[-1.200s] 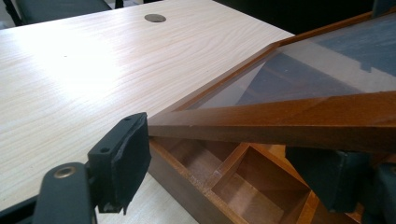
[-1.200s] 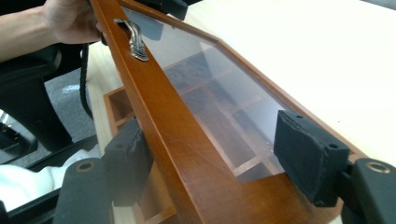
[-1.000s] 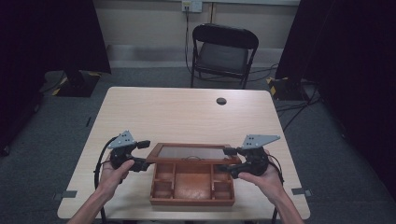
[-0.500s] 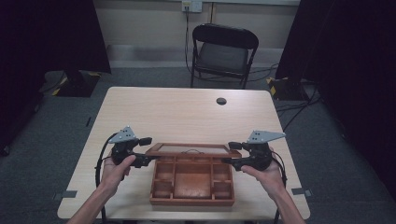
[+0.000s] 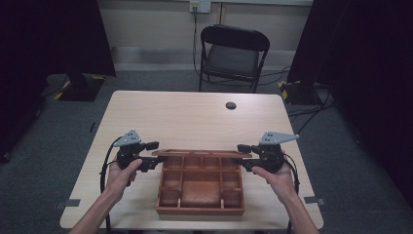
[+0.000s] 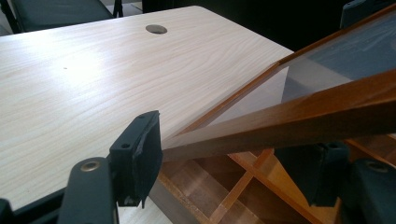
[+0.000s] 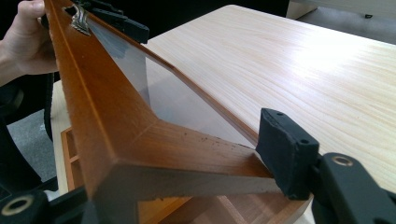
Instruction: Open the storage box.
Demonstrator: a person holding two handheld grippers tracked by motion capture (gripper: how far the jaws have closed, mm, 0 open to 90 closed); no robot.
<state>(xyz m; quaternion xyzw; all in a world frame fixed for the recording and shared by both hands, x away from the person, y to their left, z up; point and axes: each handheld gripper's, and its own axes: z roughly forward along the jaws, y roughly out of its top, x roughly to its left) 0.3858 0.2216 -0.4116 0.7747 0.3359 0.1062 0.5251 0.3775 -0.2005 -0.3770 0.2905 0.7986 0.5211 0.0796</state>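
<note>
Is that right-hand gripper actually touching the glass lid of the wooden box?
Touching. In the right gripper view, a black pad presses flat against the lid's wooden frame at its corner; the jaws have just been closing on it.

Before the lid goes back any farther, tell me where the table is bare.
Bare: the whole tabletop beyond the wooden box, up to the cable hole. Crowded: the near edge, with the glass lid, left gripper and right gripper.
</note>
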